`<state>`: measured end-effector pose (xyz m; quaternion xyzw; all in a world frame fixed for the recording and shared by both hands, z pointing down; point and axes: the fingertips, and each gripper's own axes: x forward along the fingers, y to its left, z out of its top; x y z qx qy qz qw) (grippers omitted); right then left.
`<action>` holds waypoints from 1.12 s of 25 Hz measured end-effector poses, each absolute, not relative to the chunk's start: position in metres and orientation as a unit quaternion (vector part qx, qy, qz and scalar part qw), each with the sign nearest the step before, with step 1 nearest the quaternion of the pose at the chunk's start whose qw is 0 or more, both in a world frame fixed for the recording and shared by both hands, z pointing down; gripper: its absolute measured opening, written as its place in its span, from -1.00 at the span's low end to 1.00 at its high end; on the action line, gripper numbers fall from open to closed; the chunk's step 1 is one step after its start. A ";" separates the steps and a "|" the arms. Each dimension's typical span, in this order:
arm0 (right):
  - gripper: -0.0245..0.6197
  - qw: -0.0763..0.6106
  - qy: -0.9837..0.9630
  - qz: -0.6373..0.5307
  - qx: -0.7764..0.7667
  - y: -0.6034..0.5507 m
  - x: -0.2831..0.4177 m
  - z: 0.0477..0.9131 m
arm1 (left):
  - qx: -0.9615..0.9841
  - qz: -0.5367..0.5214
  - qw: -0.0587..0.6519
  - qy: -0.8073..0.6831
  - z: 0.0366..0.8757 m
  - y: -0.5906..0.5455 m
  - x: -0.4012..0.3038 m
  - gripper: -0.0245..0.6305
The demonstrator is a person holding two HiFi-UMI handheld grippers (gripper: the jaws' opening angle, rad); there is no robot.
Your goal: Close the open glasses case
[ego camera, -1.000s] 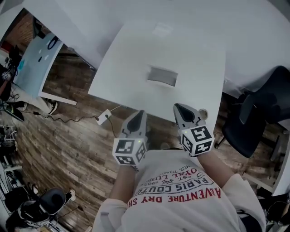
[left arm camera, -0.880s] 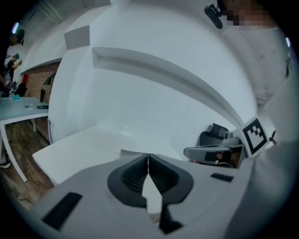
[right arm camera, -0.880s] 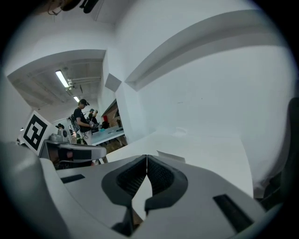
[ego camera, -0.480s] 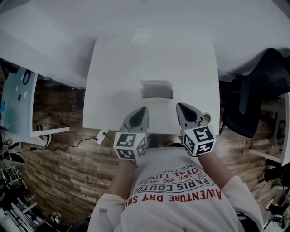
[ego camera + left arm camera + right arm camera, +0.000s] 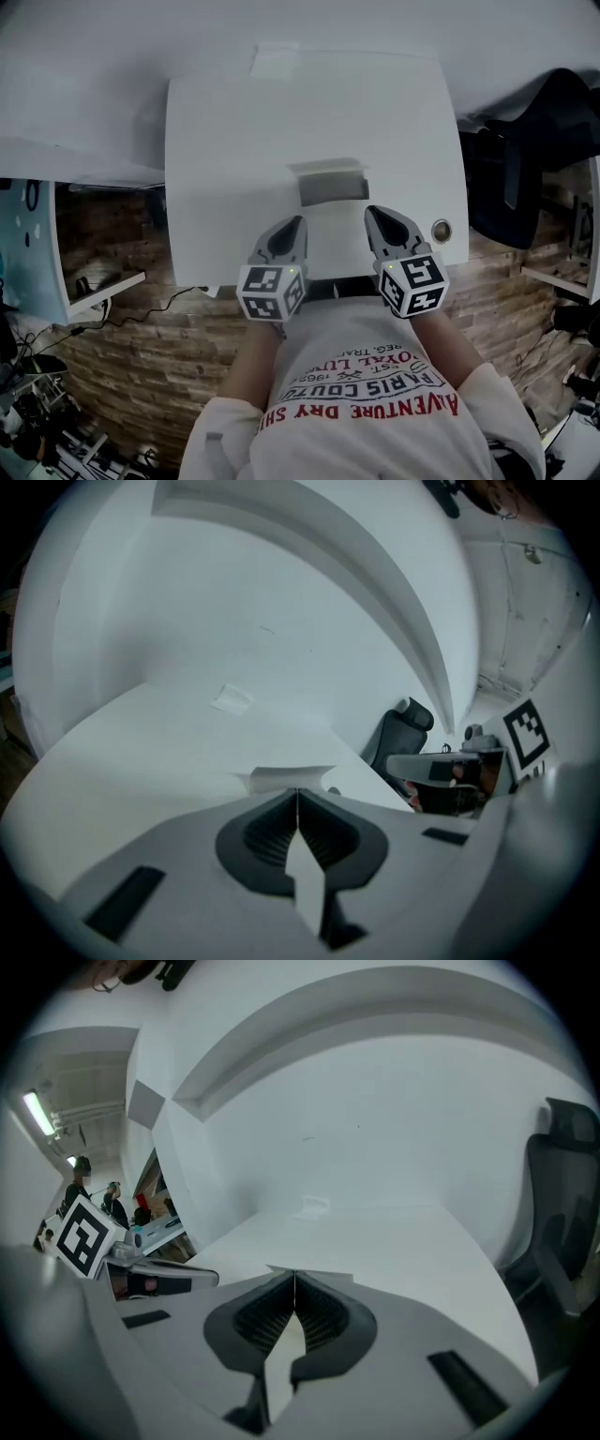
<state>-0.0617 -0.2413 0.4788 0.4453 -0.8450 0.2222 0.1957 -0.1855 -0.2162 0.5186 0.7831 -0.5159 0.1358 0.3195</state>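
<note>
White worktop [image 5: 225, 141] in front of the person, and the open glasses case [image 5: 332, 189] sits about mid-width on it, towards the near half. The case's long axis runs left-right across the head view, so it lies square-on to both grippers. The grey tray faces up on the near side, and the lid [image 5: 325, 168] is folded back on the far side, so I'd guess the hinge is along the far long edge. The left gripper [image 5: 297, 223] and right gripper [image 5: 370, 212] are over the near edge of the worktop, pointing forward. The case lies dead ahead and between them, with one tip lined up near each end of it. The right gripper looks marginally nearer, with its tip just beside the case's near-right corner, while the left is near the near-left corner but clearly apart from it. Neither touches the case as far as I can tell. The left gripper [image 5: 297, 797] has its jaws pressed together, nothing between them, and the case [image 5: 286, 777] is just past the tips. It's the same for the right gripper [image 5: 294, 1279]: clenched and empty, with the case [image 5: 325, 1274] edge showing right beyond it. My read is that the lid has to swing from far to near, so either tip needs to get behind it first. The round grommet [image 5: 441, 230] to the right is out of the path.
</note>
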 end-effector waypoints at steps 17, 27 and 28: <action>-0.89 0.264 -0.850 0.252 0.380 -0.254 -0.065 0.541 | 0.738 0.188 0.377 -0.528 0.600 -0.235 -0.179 -0.90; -0.89 0.247 -0.855 0.200 0.410 -0.312 -0.071 0.528 | 0.732 0.176 0.395 -0.526 0.602 -0.234 -0.179 -0.90; -0.89 0.252 -0.853 0.194 0.414 -0.318 -0.071 0.531 | 0.732 0.174 0.396 -0.526 0.602 -0.234 -0.180 -0.90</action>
